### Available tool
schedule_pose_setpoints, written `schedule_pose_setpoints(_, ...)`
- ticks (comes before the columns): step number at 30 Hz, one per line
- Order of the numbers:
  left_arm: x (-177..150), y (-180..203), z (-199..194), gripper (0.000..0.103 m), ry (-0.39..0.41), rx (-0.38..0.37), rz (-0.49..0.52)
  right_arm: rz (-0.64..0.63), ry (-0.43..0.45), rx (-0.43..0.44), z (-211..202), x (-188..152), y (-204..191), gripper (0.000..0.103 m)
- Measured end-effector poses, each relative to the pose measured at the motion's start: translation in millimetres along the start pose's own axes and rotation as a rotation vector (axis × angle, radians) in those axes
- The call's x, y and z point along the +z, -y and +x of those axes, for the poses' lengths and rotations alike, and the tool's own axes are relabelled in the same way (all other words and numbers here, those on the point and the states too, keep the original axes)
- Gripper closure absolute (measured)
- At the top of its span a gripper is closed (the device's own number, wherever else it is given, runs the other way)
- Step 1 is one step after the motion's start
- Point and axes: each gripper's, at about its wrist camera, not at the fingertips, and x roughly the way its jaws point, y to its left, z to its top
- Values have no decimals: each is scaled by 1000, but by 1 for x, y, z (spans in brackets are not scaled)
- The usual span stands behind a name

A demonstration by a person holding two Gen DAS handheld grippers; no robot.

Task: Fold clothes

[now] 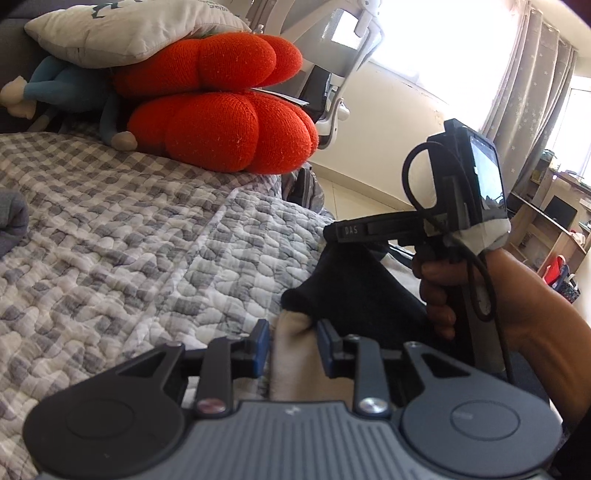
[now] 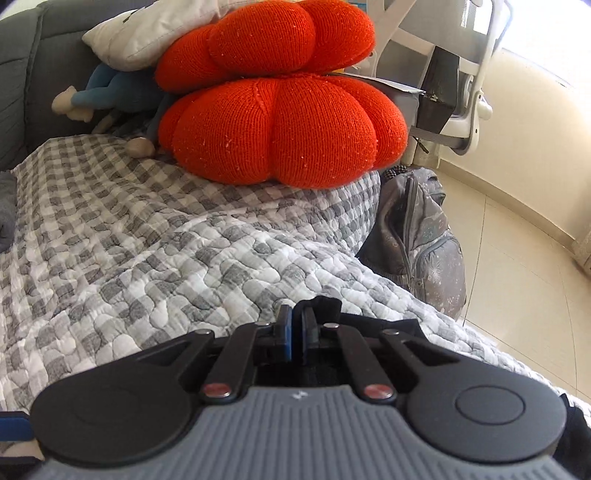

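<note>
Left gripper (image 1: 291,338): black linkage arms on a ribbed grey body with blue pads; the jaws stand partly apart, a fold of cream cloth lying between them. Whether the pads press it I cannot tell.
Cream cloth (image 1: 291,354): soft, matte, rounded at its fold; it runs from the grey body toward 12 o'clock and ends just past the blue pads.
Dark garment (image 1: 354,284): black, fuzzy, heavily draped; it hangs from the right tool's tip and lies at 1 o'clock from the left jaws, touching the cream cloth.
Right gripper (image 2: 294,326): same build; its blue pads are pressed together, with a tuft of the dark garment (image 2: 325,304) bunched at and just beyond the tips, pinched between them.
Right hand (image 1: 439,291): wrapped round the pistol-like handle, a black cable looping beside it, at 3 o'clock in the left wrist view.
Quilt (image 1: 129,229): grey-and-white check, puffy pebbled stitching, spread over the bed under both tools.
Red cushions (image 2: 280,125): two knitted, lobed, pumpkin-like shapes stacked at 12 o'clock on the quilt.
Pillow (image 1: 129,29): pale woven cotton, leaning on the upper cushion.
Plush toy (image 1: 62,88): blue body, cream feet, tucked at 10 o'clock beneath the pillow.
Backpack (image 2: 417,236): grey, speckled, zipped, on the tiled floor against the bed's edge at 3 o'clock.
Chair (image 2: 461,74): white frame, mesh back, behind the cushions.
</note>
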Motion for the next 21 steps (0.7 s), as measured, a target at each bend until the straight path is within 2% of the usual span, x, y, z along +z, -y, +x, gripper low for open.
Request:
schedule_pose_setpoints(1,2,-2,0,72,-2,-6,1,21,9,3,-6,1,2,98)
schedule_pose_setpoints(3,7,-7,-1,71,-7,-10,9,39,44,35,-24,4,5,89)
schedule_pose_setpoints(6,15,-6,-2,68,-2,63,122,5,70,39,-52,5,3,83)
schedule_pose_setpoints(7,17,-7,-1,67,-18,51,159,-5,70,43,-60,4,3,81)
schedule_pose_setpoints(9,19,-8,2,66,-60,8,192,-8,65,58,-77,-1,3,68)
schedule_pose_setpoints(13,18,-2,13,66,-98,-21,243,18,20,108,-102,-16,4,67)
schedule_pose_setpoints(16,14,15,20,68,-92,-1,346,19,-13,119,-114,-30,1,67)
schedule_pose_setpoints(17,12,20,24,72,-97,5,376,30,-28,125,-118,-36,1,67)
schedule_pose_setpoints(18,11,23,28,82,-104,15,399,41,-33,136,-122,-42,2,67)
schedule_pose_setpoints(21,11,26,32,89,-87,55,422,101,-53,157,-134,-61,4,67)
